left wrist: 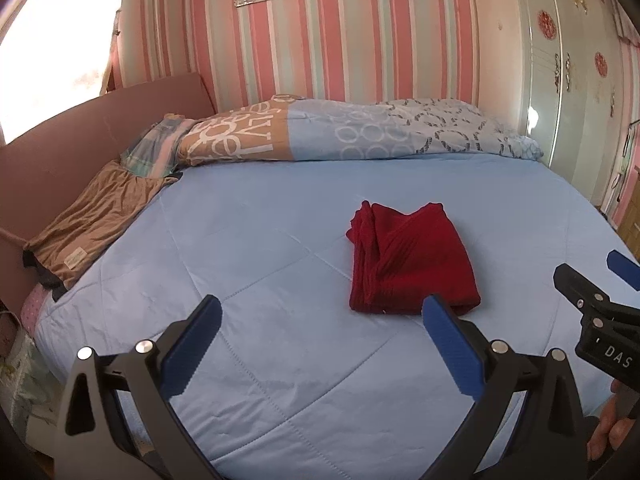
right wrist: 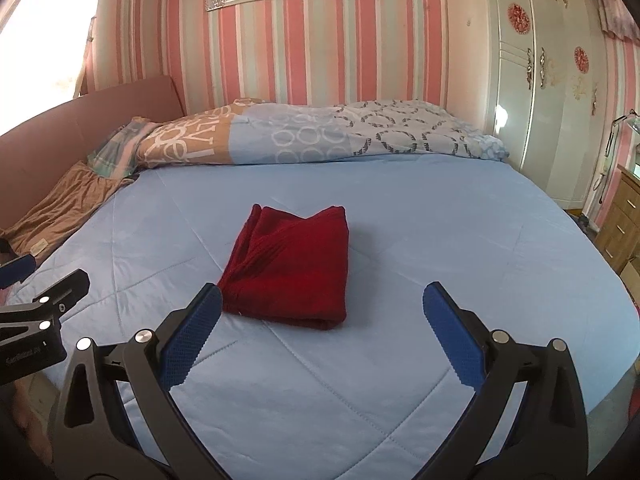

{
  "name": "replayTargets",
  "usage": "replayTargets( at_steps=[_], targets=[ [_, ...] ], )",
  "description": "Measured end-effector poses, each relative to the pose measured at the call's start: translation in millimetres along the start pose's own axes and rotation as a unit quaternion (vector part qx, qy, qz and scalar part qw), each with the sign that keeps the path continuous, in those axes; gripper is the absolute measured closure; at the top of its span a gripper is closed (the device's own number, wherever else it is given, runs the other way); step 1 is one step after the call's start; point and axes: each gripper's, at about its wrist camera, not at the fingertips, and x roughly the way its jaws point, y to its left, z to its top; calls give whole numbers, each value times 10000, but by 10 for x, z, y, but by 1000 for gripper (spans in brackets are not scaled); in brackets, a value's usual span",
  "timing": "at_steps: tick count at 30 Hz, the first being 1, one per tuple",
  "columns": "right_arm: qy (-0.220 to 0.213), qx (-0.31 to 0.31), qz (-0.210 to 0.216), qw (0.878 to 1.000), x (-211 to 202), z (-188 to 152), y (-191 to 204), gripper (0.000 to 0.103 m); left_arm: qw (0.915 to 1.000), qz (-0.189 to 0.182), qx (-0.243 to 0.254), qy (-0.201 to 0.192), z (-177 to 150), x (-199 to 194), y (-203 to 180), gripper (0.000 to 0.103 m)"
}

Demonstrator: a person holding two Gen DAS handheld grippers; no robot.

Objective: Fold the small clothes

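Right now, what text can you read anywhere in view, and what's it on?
"DAS": white letters on the right claw's black body.
Large white letters on the duvet's tan panel: upside down, not legible as a word.
Brown cloth's small tag: too small.
Left claw's body print: blurred.

Both wrist views look low across the bed (left wrist: 280, 360), side by side.

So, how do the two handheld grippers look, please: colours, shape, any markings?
Both the left gripper and the right gripper have curved black frames with silver round bolts and blue textured pads on two fingers. The right one's body carries white letters "DAS" in the left wrist view.
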Motion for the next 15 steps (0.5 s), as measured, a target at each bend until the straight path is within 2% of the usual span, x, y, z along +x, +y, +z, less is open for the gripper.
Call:
replayTargets(
  at_steps=[15],
  targets=[
    [-91,-23,-46,9999,-99,35,78,3,9999,20,-71,-145,28,-72,59,2]
  ],
)
